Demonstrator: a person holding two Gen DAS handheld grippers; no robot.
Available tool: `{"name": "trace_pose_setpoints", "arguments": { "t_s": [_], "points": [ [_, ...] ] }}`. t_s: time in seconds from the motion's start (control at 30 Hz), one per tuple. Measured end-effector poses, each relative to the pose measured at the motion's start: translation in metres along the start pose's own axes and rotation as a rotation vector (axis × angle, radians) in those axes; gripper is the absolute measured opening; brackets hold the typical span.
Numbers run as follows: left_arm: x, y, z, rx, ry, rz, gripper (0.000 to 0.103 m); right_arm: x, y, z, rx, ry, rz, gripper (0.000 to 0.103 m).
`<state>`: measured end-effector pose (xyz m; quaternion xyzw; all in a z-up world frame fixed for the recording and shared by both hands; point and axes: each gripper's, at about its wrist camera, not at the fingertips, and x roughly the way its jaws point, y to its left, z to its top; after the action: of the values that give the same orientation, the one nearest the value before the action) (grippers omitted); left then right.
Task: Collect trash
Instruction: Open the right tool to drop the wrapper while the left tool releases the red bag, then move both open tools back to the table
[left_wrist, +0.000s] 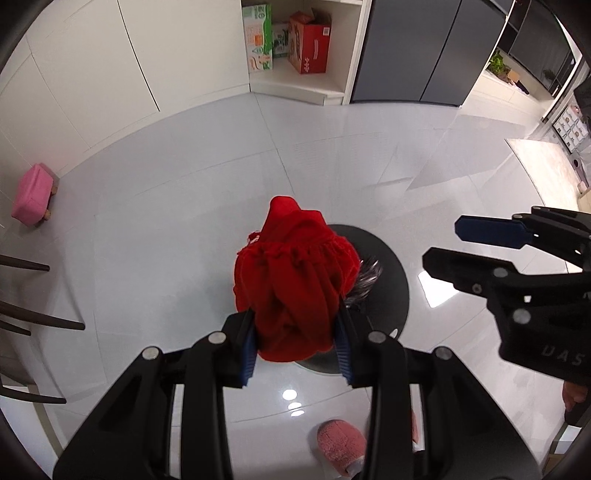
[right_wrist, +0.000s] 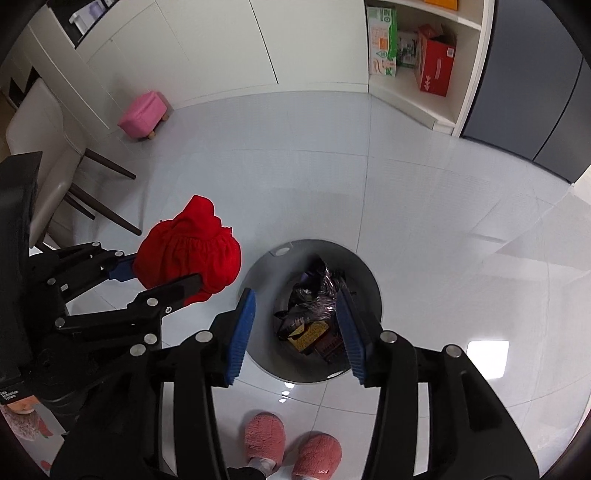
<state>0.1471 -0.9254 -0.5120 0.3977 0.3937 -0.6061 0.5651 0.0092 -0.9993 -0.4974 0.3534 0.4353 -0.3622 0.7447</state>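
Right wrist view: one grey bin (right_wrist: 365, 266) holds several wrappers (right_wrist: 314, 306) (dark, shiny); right gripper (right_wrist: 295, 328) stands apart, empty; left gripper (right_wrist: 162, 277) clamps one red bag (right_wrist: 188, 254).

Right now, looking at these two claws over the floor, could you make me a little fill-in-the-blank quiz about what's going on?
1. The left claw grips a crumpled ____ plastic bag.
2. The right claw holds ____.
3. Wrappers and small boxes lie inside the round grey ____ on the white tiled floor.
4. The small padded footstool by the white cabinets is ____.

Missing words: red; nothing; bin; pink
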Motion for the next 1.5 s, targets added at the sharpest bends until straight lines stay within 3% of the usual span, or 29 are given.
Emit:
{"name": "trace_pose_setpoints", "arguments": {
  "t_s": [0.17, 0.23, 0.33, 0.5, 0.7, 0.9, 1.17, 1.4, 1.5],
  "points": [
    [0.007, -0.006, 0.005, 0.016, 0.006, -0.017, 0.041, -0.006, -0.008, -0.002, 0.021, 0.006, -0.02, 0.046],
    [0.008, -0.008, 0.008, 0.015, 0.002, -0.022, 0.056, -0.009, -0.013, -0.002, 0.032, 0.002, -0.031, 0.049],
    [0.01, -0.011, 0.014, 0.008, -0.011, -0.037, 0.071, -0.014, -0.017, -0.002, 0.043, -0.005, -0.043, 0.049],
    [0.01, -0.019, 0.025, 0.02, -0.022, -0.026, 0.072, -0.026, -0.021, -0.001, 0.042, -0.025, -0.061, 0.049],
    [-0.024, -0.018, 0.03, -0.011, -0.03, -0.014, 0.072, -0.062, -0.01, 0.004, 0.011, -0.039, -0.073, 0.049],
    [-0.099, -0.006, 0.021, -0.087, -0.043, 0.021, 0.072, -0.12, 0.021, 0.013, -0.059, -0.049, -0.063, 0.052],
    [-0.232, 0.015, -0.01, -0.22, -0.078, 0.107, 0.072, -0.221, 0.095, 0.02, -0.211, -0.083, -0.011, 0.053],
    [-0.339, 0.02, -0.069, -0.411, -0.132, 0.22, 0.073, -0.295, 0.168, 0.013, -0.443, -0.101, 0.118, 0.055],
    [-0.384, 0.017, -0.11, -0.538, -0.156, 0.304, 0.074, -0.32, 0.203, 0.001, -0.588, -0.109, 0.19, 0.055]
  ]
}}
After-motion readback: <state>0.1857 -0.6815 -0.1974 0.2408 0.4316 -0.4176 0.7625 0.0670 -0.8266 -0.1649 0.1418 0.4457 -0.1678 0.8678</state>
